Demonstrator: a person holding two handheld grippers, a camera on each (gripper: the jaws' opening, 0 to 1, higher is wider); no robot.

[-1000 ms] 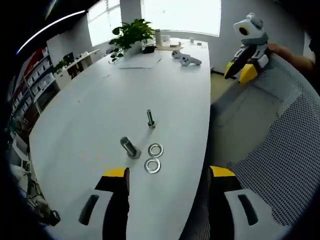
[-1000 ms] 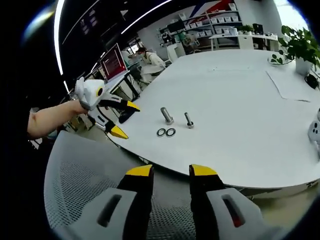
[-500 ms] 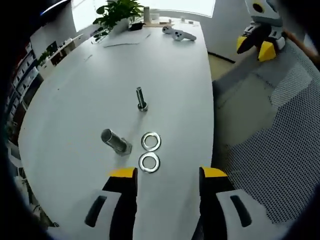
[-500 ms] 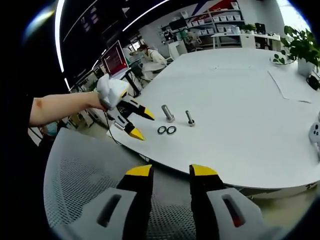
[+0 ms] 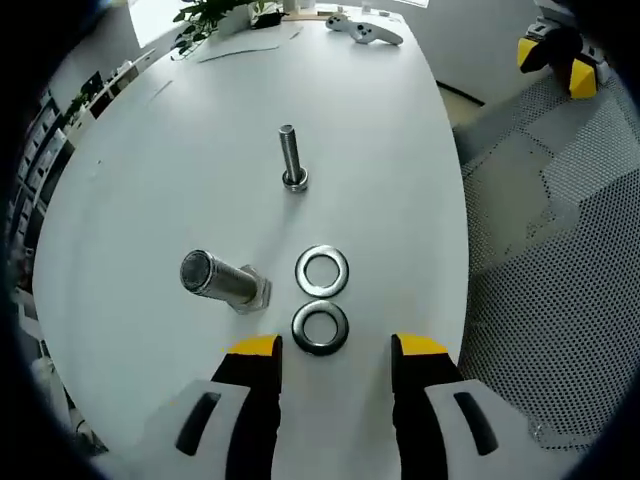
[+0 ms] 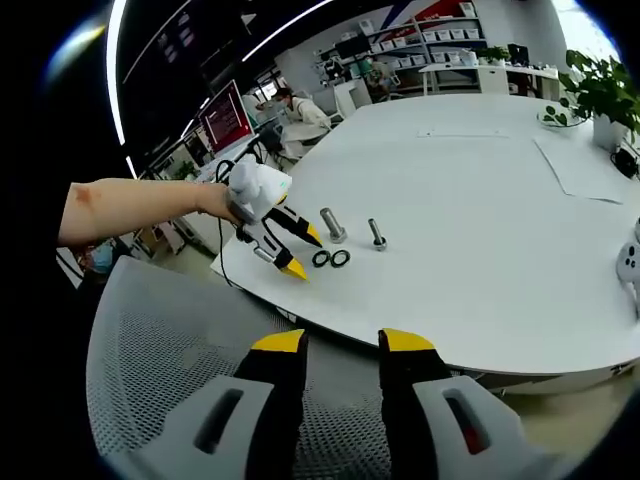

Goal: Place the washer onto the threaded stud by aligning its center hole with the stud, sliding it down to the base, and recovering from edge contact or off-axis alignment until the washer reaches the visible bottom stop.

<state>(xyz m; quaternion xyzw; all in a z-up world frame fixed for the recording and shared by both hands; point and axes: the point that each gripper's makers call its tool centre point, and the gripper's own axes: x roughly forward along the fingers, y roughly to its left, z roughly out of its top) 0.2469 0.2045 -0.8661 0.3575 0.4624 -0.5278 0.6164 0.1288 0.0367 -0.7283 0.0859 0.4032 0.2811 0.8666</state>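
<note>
Two steel washers lie side by side on the white table [image 5: 130, 200]: the near washer [image 5: 320, 327] and the far washer [image 5: 322, 271]. A thin threaded stud [image 5: 291, 158] stands upright beyond them. A thick bolt [image 5: 222, 282] lies on its side to the left. My left gripper [image 5: 337, 350] is open, its yellow tips just short of the near washer and either side of it. In the right gripper view a hand holds the left gripper [image 6: 305, 254] beside the washers [image 6: 332, 259], the bolt [image 6: 332, 225] and the stud [image 6: 376, 234]. My right gripper [image 6: 342, 345] is open and empty, well back from the table.
A mesh chair back [image 6: 150, 380] sits between my right gripper and the table edge [image 6: 400, 345]. A paper sheet [image 6: 580, 170], a potted plant [image 6: 600, 95] and a white controller [image 5: 360, 28] lie at the far end. My right gripper [image 5: 560, 50] shows over the mesh chair [image 5: 560, 280].
My left gripper has moved forward and down toward the washers, which now lie just ahead of its tips. My right gripper has stayed put.
</note>
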